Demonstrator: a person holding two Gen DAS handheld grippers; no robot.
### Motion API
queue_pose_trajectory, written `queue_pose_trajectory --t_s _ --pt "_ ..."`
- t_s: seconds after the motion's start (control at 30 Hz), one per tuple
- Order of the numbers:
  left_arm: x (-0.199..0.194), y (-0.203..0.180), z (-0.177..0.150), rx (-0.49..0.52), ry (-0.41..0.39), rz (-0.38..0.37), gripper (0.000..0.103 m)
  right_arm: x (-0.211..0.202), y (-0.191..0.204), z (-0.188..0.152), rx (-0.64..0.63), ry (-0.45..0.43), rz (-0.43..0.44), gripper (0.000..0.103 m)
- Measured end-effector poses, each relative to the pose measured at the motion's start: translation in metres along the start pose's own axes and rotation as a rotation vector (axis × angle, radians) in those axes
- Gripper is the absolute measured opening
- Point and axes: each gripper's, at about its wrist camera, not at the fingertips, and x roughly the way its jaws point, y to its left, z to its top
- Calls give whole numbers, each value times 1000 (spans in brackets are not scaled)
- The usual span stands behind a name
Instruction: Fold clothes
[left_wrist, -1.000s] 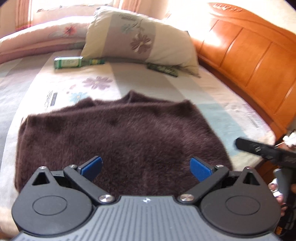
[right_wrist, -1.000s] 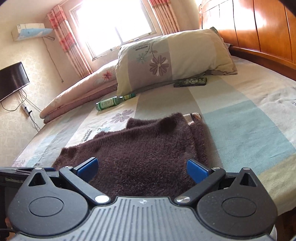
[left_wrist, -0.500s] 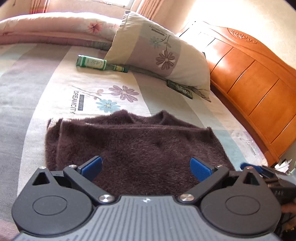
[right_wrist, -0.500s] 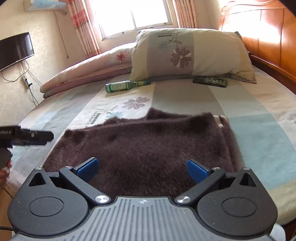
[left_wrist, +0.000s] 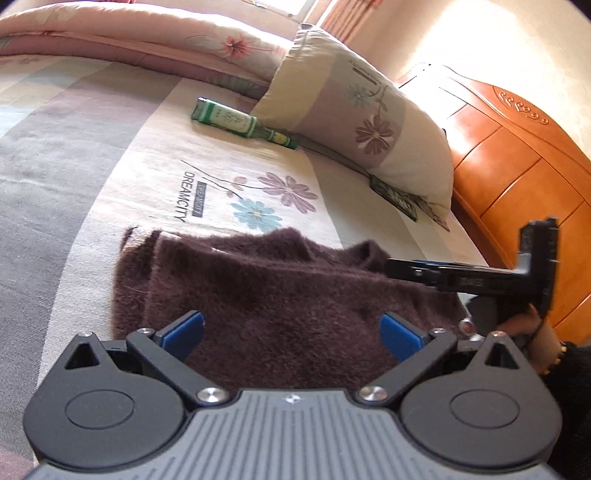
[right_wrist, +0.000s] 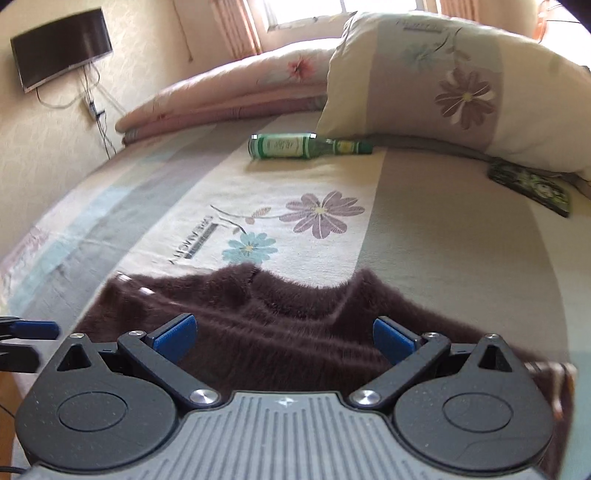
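Two grippers hover over one dark brown fuzzy sweater (left_wrist: 280, 295) that lies flat on the near part of the bed sheet (left_wrist: 155, 177), its neckline toward the pillow. The sweater's near hem is hidden behind the gripper bodies in both views, and its right end runs out of the right wrist view.

The left gripper (left_wrist: 291, 330) has its jaws spread wide with nothing between the blue pads (left_wrist: 184, 328) — only sweater pile shows below them, and whether the pads touch it cannot be told. Beyond, a green bottle (left_wrist: 240, 123) lies on its side on the sheet, neck pointing at the flowered pillow (left_wrist: 369, 125). A dark patterned flat object (left_wrist: 397, 195) sticks out from under the pillow's corner; what it is stays unclear. At the right, the wooden headboard (left_wrist: 524, 177) is partly washed out by sunlight.

The right gripper (right_wrist: 284, 338) is likewise wide open and holds nothing. Seen from the left wrist camera it appears side-on over the sweater's right edge, a hand (left_wrist: 532, 326) on its grip — mostly cut off. A wall television (right_wrist: 61, 48) is blurred at far left.
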Motion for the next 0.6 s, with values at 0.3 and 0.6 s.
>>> queue_pose_trajectory --t_s 0.3,0.6 --pt "21 13 3 -16 15 -12 101 71 -10 6 -41 85 -52 103" --pt "29 16 -2 3 35 -14 101 31 -3 7 -56 57 -188 103"
